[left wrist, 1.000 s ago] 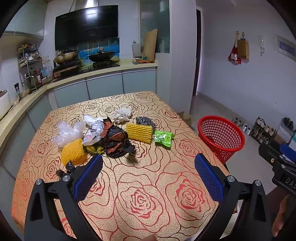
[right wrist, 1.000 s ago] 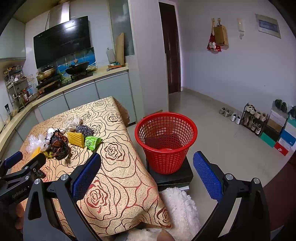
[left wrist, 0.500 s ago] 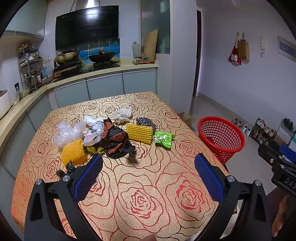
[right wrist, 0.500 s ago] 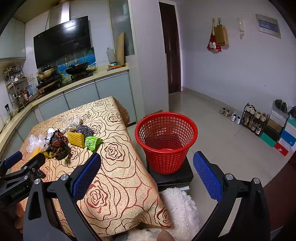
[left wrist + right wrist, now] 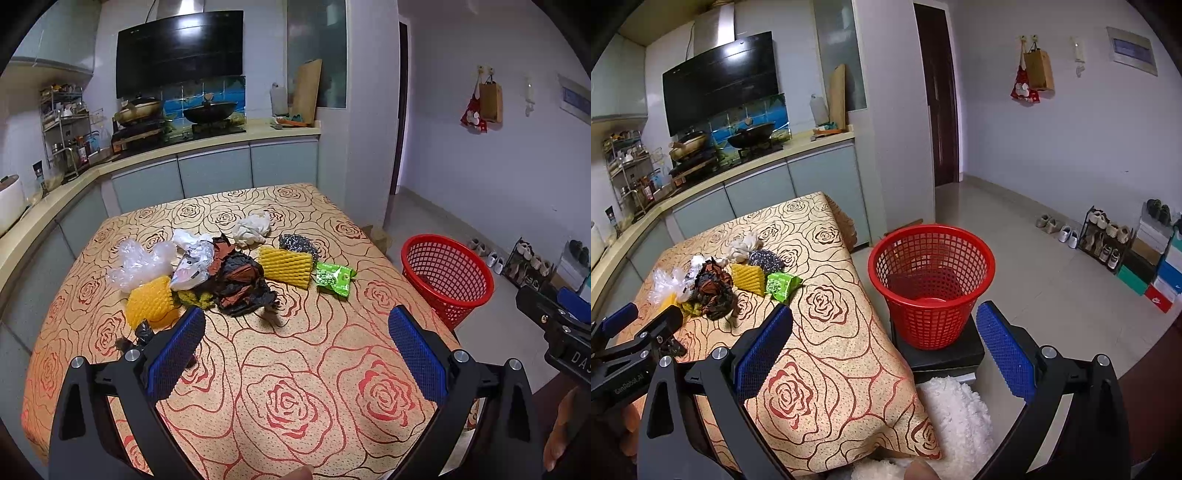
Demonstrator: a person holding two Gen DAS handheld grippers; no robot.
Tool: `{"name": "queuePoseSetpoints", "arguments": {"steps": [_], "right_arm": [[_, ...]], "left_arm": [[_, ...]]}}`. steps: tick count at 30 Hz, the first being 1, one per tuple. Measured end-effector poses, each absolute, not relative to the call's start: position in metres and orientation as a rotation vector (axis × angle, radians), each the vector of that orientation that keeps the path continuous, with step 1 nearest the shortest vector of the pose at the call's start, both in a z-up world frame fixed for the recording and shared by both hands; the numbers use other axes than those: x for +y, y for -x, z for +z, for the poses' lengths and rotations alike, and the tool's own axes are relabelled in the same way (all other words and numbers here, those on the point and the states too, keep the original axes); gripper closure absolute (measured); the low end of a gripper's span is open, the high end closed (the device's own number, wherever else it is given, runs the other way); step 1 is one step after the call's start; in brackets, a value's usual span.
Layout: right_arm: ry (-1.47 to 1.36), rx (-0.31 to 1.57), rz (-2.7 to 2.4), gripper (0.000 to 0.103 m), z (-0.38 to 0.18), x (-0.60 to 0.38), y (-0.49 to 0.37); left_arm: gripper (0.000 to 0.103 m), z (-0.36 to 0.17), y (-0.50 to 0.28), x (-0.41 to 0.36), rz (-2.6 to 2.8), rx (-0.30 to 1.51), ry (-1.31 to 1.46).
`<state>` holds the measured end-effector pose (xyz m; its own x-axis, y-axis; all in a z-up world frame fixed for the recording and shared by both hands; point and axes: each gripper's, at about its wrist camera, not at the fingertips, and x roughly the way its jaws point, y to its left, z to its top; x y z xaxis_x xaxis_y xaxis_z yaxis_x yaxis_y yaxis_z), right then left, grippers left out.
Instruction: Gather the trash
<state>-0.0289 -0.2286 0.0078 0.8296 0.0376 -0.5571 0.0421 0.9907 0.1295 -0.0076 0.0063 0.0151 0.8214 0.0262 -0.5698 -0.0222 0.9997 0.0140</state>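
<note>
A heap of trash lies mid-table: a clear plastic bag [image 5: 138, 264], yellow foam nets [image 5: 284, 266], a black and red crumpled bag [image 5: 240, 282], a white tissue wad [image 5: 253, 229], a steel scourer [image 5: 297, 243] and a green snack packet [image 5: 334, 277]. My left gripper [image 5: 295, 328] hovers open over the near half of the table, short of the heap. My right gripper [image 5: 884, 326] is open too, off the table's right edge, facing the red mesh basket [image 5: 931, 284], which looks empty and stands on a dark block on the floor. The green packet [image 5: 781, 285] is the piece nearest the basket.
The table carries a rose-patterned cloth [image 5: 295, 398]. A kitchen counter with a stove and pans [image 5: 177, 122] runs behind it. A white fluffy thing [image 5: 956, 417] lies below the right gripper. Shoe racks and boxes [image 5: 1137, 254] line the right wall.
</note>
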Motion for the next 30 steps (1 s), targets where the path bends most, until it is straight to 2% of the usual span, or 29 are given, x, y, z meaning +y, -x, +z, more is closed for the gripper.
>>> {"name": "queuePoseSetpoints", "arguments": {"steps": [22,25,30], "right_arm": [[-0.085,0.57,0.095,0.006,0.006,-0.203,-0.005],[-0.093,0.514,0.131,0.006,0.005,-0.202,-0.006],[-0.085,0.565,0.157,0.006,-0.001,-0.196,-0.021]], "left_arm": [[0.007,-0.001,-0.006,0.048,0.121,0.587,0.047],[0.007,-0.005,-0.009,0.06,0.144,0.599,0.064],[0.007,-0.01,-0.013,0.083,0.185,0.629,0.099]]}}
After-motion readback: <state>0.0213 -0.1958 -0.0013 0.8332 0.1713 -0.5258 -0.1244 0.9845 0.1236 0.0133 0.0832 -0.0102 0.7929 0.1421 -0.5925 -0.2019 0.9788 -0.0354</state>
